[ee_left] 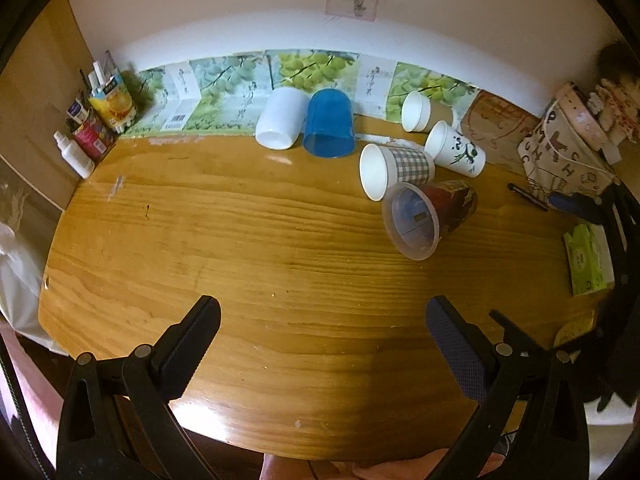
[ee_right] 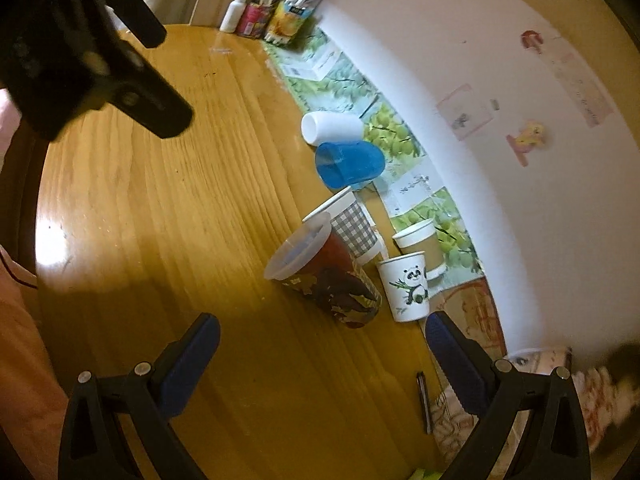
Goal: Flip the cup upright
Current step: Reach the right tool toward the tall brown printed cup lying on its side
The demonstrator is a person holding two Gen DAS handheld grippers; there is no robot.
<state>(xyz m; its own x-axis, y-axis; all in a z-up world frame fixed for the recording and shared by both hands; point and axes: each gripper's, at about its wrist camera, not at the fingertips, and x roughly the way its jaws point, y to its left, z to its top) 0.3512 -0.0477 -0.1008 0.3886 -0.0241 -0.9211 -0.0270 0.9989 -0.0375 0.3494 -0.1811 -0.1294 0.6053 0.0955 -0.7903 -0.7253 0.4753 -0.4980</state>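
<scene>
I find both the left claw [ee_left: 323, 316] and right claw [ee_right: 323, 334] spread wide, gripping nothing; six cups, including the printed plastic cup [ee_left: 430, 216], lie tipped on the counter [ee_left: 240, 260].

Wooden table [ee_left: 240, 240]: six cups [ee_left: 430, 216] on sides, pen [ee_left: 527, 197], tissue pack [ee_left: 588, 260].

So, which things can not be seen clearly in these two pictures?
- Brown cup near the wall: in the right wrist view the panda cup covers its lower part.
- Checked cup: in the right wrist view the clear cup hides its lower rim.
- Pen: too small to read, both views.
- Bag: right wrist view, blurred, cut by the edge.
</scene>
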